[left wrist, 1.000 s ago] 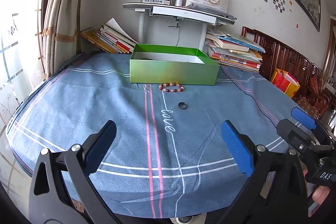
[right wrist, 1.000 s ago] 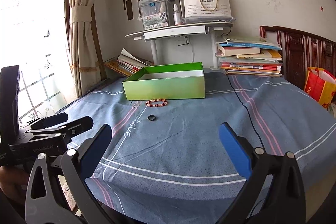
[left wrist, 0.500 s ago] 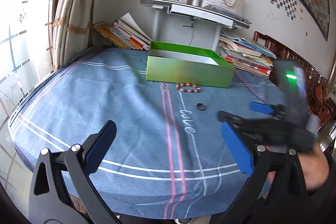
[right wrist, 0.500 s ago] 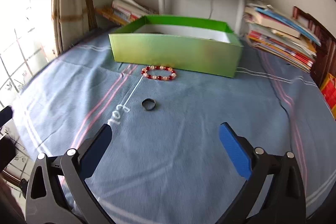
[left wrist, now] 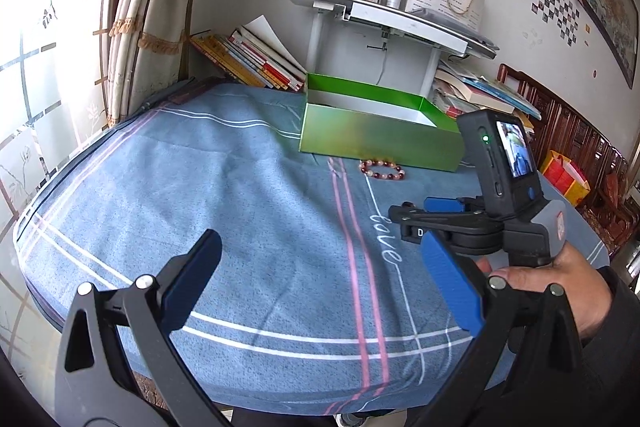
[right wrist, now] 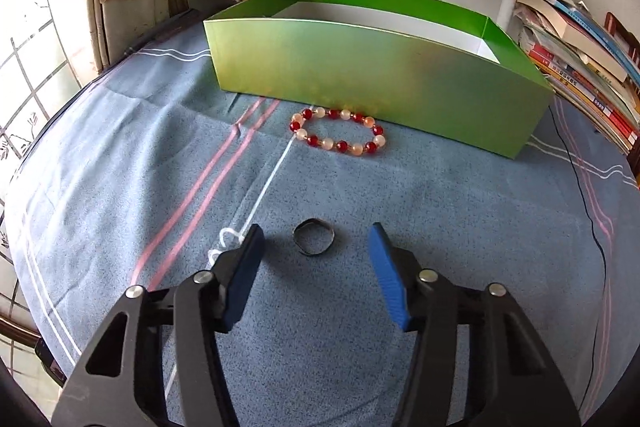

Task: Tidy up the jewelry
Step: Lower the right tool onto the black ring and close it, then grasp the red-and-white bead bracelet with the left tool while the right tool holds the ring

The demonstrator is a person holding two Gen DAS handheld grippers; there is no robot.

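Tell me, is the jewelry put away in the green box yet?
Not yet. The dark ring and the bead bracelet both lie on the blue cloth, outside the green box. The right hand-held gripper is closing around the ring, pads not touching it. The left hand-held gripper holds nothing. Both pieces are left to move.

The right gripper [right wrist: 316, 247] is tilted steeply downward, its jaws closing, nothing yet pressed between the pads. The left gripper [left wrist: 320, 263] is held wide apart. The right hand [left wrist: 560, 283] is wrapped around its handle.
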